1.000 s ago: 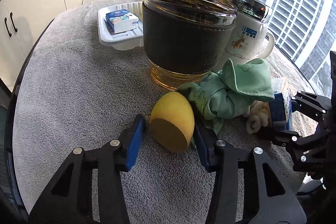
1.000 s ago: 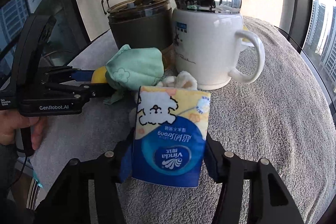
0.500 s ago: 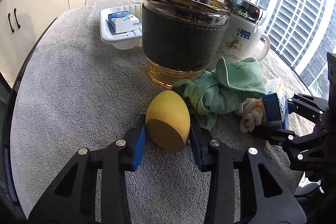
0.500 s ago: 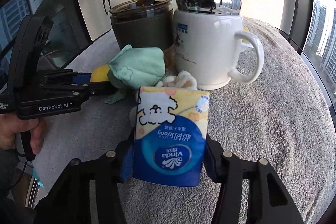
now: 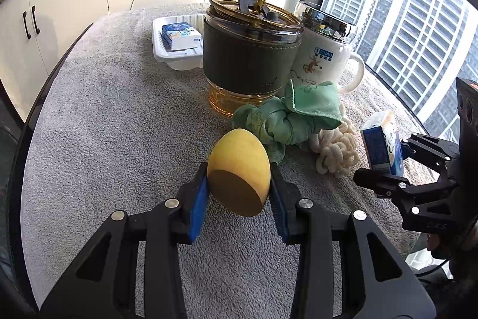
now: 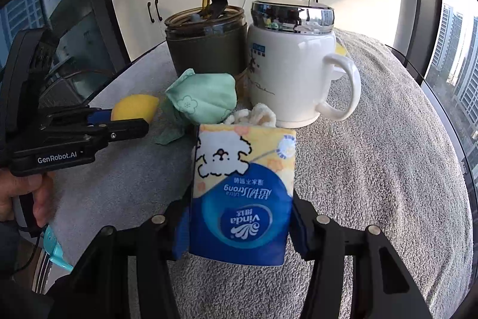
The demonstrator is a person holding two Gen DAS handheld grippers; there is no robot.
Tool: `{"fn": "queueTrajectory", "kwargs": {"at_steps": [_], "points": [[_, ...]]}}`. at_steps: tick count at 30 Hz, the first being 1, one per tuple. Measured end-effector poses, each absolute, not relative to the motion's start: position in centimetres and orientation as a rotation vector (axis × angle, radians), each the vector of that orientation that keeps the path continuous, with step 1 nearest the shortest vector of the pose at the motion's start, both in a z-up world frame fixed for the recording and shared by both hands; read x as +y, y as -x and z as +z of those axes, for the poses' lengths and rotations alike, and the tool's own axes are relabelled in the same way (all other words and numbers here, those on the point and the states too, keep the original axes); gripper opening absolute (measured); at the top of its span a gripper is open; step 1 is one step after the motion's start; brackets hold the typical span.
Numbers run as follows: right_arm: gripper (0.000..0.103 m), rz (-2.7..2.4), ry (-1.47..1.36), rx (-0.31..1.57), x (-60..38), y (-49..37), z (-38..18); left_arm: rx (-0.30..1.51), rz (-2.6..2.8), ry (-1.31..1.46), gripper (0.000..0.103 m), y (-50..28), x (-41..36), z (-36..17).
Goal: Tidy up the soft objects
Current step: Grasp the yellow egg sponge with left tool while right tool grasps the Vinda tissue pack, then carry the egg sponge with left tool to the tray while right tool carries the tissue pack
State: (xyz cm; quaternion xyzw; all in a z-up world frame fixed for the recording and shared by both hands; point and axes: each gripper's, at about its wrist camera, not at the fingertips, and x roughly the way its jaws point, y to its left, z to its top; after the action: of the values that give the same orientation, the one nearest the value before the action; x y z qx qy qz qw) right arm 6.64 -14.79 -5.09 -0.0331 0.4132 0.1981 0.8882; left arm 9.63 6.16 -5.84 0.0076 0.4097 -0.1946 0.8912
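My left gripper (image 5: 239,199) is shut on a yellow egg-shaped sponge (image 5: 239,169), its blue pads pressing both sides, a little above the grey towel. The same sponge (image 6: 134,108) shows in the right wrist view between the left gripper's fingers (image 6: 119,127). My right gripper (image 6: 239,226) is shut on a blue and yellow tissue pack (image 6: 242,187), held upright; that pack (image 5: 382,145) appears at the right of the left wrist view. A crumpled green cloth (image 5: 289,118) and a cream knitted piece (image 5: 334,148) lie on the towel between the two grippers.
A dark tumbler with a gold straw (image 5: 251,56) and a white lidded mug (image 5: 322,59) stand behind the cloth. A white tray (image 5: 161,50) at the back holds another tissue pack (image 5: 180,36). The round table (image 5: 104,124) is covered by a grey towel. A hand (image 6: 21,193) holds the left gripper.
The left gripper's pads closed onto the yellow sponge and lifted it slightly, drawing it back from the green cloth. The right gripper kept still with the tissue pack.
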Motion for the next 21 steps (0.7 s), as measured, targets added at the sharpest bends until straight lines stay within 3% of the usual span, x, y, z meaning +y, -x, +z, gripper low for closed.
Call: {"fn": "queueTrajectory", "kwargs": {"at_steps": [11,21], "points": [[0.056,0.383,0.05,0.844,-16.6,-5.5,-3.0,0.767,-0.399,0.008,0.035,-6.2,5.5,-2.1],[0.056,0.343,0.1,0.721,-19.4,-7.4,3.7,0.632,-0.301,-0.021,0.036,-7.7,6.4,3.8]]}}
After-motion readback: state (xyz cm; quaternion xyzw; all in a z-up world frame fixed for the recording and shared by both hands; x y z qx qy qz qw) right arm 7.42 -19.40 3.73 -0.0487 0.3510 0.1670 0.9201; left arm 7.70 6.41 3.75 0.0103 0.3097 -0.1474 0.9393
